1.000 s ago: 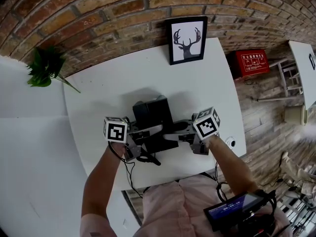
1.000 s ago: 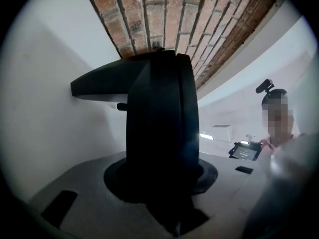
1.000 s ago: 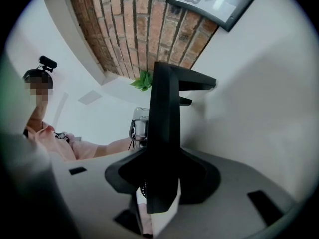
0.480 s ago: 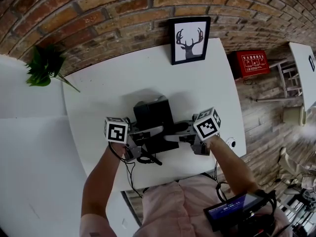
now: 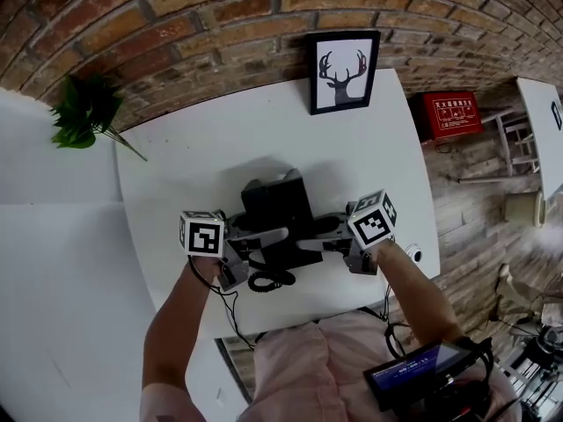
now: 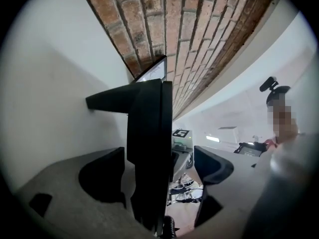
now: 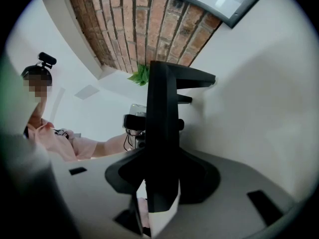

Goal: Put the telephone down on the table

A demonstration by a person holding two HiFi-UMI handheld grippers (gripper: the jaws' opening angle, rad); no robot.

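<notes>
The black telephone [image 5: 277,214] rests on the white table [image 5: 202,148], with its coiled cord [image 5: 269,280] lying in front of it. My left gripper [image 5: 262,235] is at the phone's left side. Its jaws have just been opening and now stand wide, with the phone's edge [image 6: 149,143] between them and the pads [image 6: 213,166] clear of it. From the right, my right gripper [image 5: 320,227] is shut on the phone's other edge [image 7: 162,133], and both pads [image 7: 199,176] press against it.
A framed deer picture [image 5: 343,70] leans on the brick wall at the table's far edge. A green plant [image 5: 82,114] sits off the far left corner. A small white round object [image 5: 413,254] lies near the right edge. A red box [image 5: 449,112] stands on the floor to the right.
The left gripper's jaws have spread apart off the phone's left edge, and its cube has shifted slightly left. The cord now lies looped on the table. The right gripper has not moved.
</notes>
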